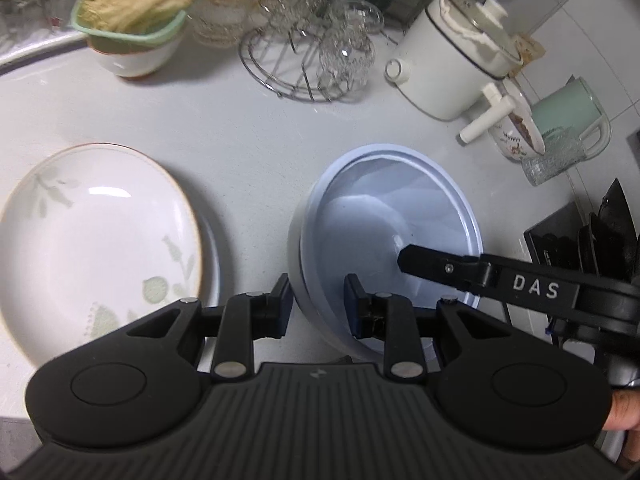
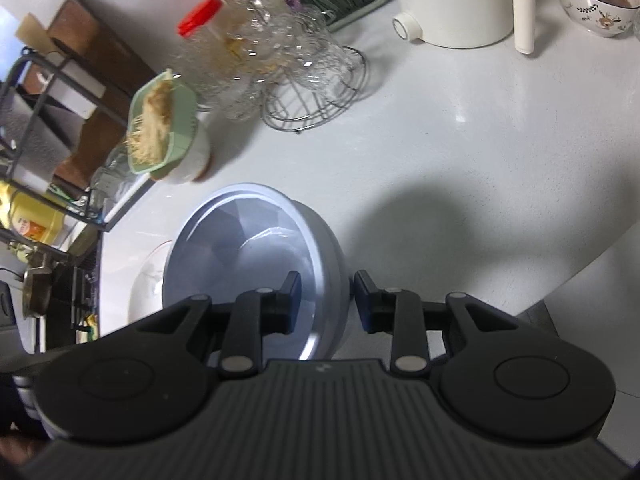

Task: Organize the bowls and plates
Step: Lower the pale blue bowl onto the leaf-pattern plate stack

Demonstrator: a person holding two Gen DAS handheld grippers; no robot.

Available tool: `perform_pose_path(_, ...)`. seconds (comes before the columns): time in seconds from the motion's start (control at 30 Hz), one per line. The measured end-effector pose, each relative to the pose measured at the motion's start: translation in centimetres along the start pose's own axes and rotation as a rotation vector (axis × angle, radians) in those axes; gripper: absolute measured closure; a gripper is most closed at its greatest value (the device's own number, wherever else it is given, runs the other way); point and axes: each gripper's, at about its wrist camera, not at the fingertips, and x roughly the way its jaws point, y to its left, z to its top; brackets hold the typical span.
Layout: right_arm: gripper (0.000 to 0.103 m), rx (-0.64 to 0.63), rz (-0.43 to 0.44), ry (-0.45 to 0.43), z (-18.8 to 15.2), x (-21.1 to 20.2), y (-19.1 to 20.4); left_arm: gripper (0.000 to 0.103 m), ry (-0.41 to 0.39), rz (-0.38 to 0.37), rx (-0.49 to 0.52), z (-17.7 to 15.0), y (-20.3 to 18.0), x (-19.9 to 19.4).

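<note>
Here we hold both grippers spread, the left gripper (image 1: 318, 304) and the right gripper (image 2: 327, 302) each straddling the rim of the pale blue faceted plastic bowl (image 1: 384, 216), right of the leaf-patterned white ceramic plate (image 1: 96, 240).

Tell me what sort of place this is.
Most likely a home kitchen counter. A white electric pot stands by the tiled wall, glass cups hang on a wire rack, and a floral plate and blue bowl sit on the white countertop.
</note>
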Motion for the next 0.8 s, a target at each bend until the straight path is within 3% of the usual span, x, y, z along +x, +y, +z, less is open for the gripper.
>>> perform_pose_path(0.23,0.07,-0.03,0.042,-0.052,-3.6,-3.0,1.9,0.071,-0.08,0.042,-0.026,-4.4,-0.2,-4.9)
perform_pose_path(0.43,0.07,-0.066,0.076,-0.041,-7.1,-4.8,3.8,0.071,-0.11,0.075,-0.048,-8.2,1.3,-8.6)
perform_pose_path(0.6,0.07,-0.091,0.102,-0.025,-9.0,-5.2,5.8,0.071,-0.122,0.096,-0.073,-9.5,3.2,-10.8)
perform_pose_path(0.8,0.07,-0.117,0.12,-0.026,-9.4,-4.6,8.6,0.071,-0.136,0.09,-0.114,-8.9,6.1,-12.3)
